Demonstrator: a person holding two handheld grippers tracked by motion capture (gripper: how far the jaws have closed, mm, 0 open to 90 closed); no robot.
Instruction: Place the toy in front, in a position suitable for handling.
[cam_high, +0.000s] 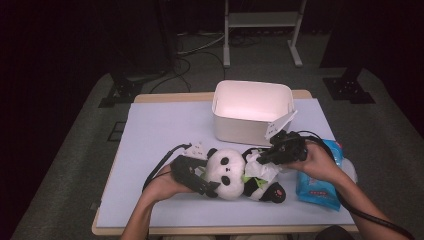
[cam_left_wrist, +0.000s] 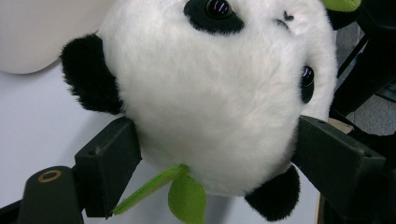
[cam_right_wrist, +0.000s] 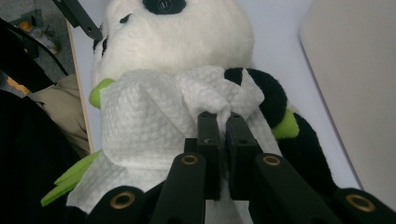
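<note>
High view: left gripper (cam_high: 207, 186) clamps head of black-and-white plush panda (cam_high: 235, 175) lying mid-table before white plastic bin (cam_high: 240, 131), right gripper (cam_high: 264, 159) pinches crumpled white wet wipe (cam_high: 261, 170) on its belly, left gripper view: jaws wide around fluffy head, right gripper view: jaws nearly closed on wipe's bunched edge.

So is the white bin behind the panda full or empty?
Empty, as far as the high view shows: the white bin sits open-topped and upright, and its visible inside is bare. The floor nearest the panda is hidden by the wall.

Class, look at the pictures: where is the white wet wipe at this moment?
In the high view, the white wet wipe lies draped over the plush panda's body at the table's front centre, pinched in the right claw, left of the blue wipes pack.
</note>
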